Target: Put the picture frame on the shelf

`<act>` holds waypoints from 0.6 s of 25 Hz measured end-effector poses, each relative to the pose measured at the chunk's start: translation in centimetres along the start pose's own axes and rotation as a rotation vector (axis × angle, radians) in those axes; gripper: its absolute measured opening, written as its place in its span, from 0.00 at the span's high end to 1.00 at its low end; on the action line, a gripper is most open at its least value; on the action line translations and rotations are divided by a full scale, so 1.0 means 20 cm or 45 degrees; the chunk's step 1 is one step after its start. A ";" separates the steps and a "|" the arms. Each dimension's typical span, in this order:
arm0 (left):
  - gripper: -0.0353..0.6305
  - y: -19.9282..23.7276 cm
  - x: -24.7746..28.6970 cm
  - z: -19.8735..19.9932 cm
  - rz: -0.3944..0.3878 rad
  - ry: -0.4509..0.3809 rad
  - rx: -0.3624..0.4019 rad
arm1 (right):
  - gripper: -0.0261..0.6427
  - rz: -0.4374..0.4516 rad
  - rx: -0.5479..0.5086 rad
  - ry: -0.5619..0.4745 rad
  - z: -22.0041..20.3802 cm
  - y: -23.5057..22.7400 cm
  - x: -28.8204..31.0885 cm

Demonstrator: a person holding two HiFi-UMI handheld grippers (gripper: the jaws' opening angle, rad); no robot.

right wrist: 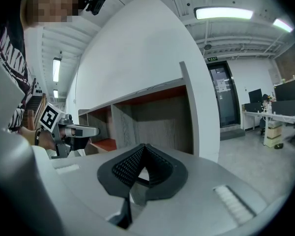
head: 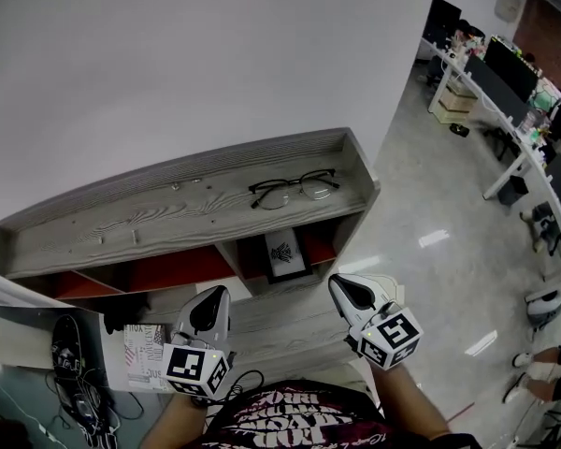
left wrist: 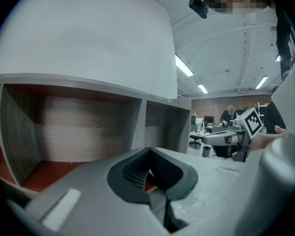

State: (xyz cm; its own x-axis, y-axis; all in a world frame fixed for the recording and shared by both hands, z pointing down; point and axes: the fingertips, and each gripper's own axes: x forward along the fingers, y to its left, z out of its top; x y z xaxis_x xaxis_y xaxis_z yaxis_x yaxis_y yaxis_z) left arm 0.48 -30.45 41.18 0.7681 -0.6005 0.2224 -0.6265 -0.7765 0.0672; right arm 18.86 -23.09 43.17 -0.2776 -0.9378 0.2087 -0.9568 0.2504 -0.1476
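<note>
The picture frame point(head: 285, 255) is a slim black one with a wide white mount and a small dark drawing at its middle. It stands inside the shelf unit point(head: 168, 215), in the open compartment beneath the right part of the top board, facing outward; whether it leans on the back wall cannot be told. That shelf unit is of pale grey wood with a strong grain, its top edged by a low rim, and its compartments have red-orange floors (the colour shows in both gripper views as well). On the top, almost straight above the frame, lies a pair of dark-rimmed glasses point(head: 294, 187). In front of the shelf unit the left gripper point(head: 213, 297) and the right gripper point(head: 344, 288) are held side by side and well apart, pointing towards it, the frame's compartment between their lines. Each has its jaws pressed together with nothing between them, and neither touches the frame. Behind the shelf unit rises a plain white wall point(head: 168, 54). To its right a glossy grey floor point(head: 430, 279) runs off to white desks point(head: 505, 110) with dark monitors point(head: 510, 64). To its left, lower down, lies a printed booklet point(head: 148, 355). Long ceiling lights point(right wrist: 223, 13) glow overhead.
</note>
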 end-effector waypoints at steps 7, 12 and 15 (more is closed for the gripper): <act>0.94 -0.05 0.05 0.02 0.026 -0.011 -0.008 | 0.92 0.073 -0.008 -0.026 0.05 -0.03 0.02; 0.94 -0.09 0.06 0.03 0.041 -0.011 -0.011 | 0.92 0.076 -0.019 -0.018 0.06 -0.06 -0.01; 0.94 -0.10 0.06 0.02 0.050 -0.009 -0.022 | 0.92 0.083 -0.036 -0.001 0.05 -0.07 -0.02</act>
State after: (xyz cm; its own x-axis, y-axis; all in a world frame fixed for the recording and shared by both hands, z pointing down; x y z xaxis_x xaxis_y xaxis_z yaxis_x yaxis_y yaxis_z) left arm 2.73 -29.64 40.90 0.7437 -0.6319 0.2182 -0.6584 -0.7489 0.0755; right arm 20.43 -23.42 42.27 -0.3390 -0.9195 0.1990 -0.9389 0.3174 -0.1331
